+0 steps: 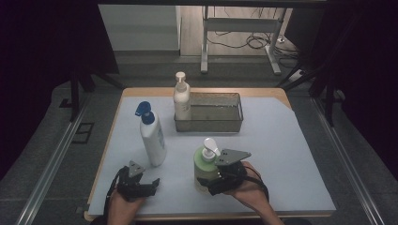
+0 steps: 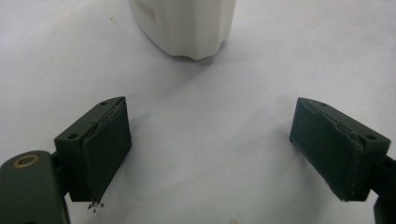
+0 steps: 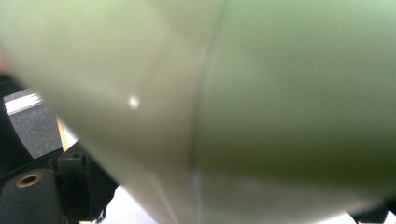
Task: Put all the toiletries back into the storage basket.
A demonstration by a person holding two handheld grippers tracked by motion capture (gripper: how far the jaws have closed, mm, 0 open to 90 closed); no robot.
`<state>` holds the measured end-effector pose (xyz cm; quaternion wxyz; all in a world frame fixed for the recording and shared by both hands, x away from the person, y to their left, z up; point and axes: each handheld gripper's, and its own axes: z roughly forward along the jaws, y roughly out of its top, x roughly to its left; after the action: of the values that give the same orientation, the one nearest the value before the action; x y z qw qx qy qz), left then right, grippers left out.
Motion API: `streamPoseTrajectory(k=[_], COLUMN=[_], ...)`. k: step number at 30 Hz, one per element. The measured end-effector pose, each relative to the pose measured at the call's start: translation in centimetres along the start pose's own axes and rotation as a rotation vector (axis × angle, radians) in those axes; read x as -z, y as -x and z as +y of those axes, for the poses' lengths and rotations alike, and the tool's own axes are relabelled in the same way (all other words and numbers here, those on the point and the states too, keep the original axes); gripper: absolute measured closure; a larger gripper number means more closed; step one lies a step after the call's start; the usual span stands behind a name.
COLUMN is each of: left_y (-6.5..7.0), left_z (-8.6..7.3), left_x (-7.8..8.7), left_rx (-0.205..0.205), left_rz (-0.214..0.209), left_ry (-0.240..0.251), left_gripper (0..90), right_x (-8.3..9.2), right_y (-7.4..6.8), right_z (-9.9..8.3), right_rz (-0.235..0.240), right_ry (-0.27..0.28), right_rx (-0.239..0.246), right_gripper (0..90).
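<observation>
A green pump bottle (image 1: 205,168) with a white pump stands upright near the table's front edge. My right gripper (image 1: 207,183) reaches in from the right at its lower part, jaws wide on either side. In the right gripper view the bottle (image 3: 243,93) sits very close and blurred, and I see no pad pressing on it. My left gripper (image 1: 152,186) rests low at the front left, open with nothing between its jaws (image 2: 210,149). Just beyond it stands a white bottle with a blue pump (image 1: 152,136), whose base (image 2: 187,28) is ahead of the left jaws.
A metal tray (image 1: 234,123) sits at the back middle of the white mat, with a cream pump bottle (image 1: 181,101) standing at its left end. The wooden table edge (image 1: 108,150) runs along the left. Dark floor and desk legs lie beyond.
</observation>
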<state>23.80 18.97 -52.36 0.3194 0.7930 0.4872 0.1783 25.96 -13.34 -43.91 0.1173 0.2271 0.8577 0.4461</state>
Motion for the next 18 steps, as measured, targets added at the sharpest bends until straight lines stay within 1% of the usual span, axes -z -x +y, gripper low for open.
streamPoseTrajectory(k=[5, 6, 13, 18], left_y=[-0.01, 0.0, 0.0, -0.02], left_z=[0.0, 0.0, 0.0, 0.01], left_x=[0.0, 0.0, 0.0, 0.0], left_rx=[-0.002, 0.0, 0.0, -0.001], left_rz=[0.001, 0.0, 0.0, 0.0], left_ry=[0.0, 0.0, 0.0, 0.0], left_gripper=[12.3, 12.3, 12.3, 12.3], right_x=[-0.38, -0.35, -0.2, -0.09], right_y=[0.0, -0.11, -0.23, -0.27], right_z=[0.08, 0.1, 0.14, 0.31], right_rz=[0.001, -0.006, -0.022, -0.029], right_ry=[0.004, 0.005, -0.003, -0.018], right_rx=[-0.004, -0.002, -0.02, -0.015], right_gripper=[10.5, 11.1, 11.5, 11.7])
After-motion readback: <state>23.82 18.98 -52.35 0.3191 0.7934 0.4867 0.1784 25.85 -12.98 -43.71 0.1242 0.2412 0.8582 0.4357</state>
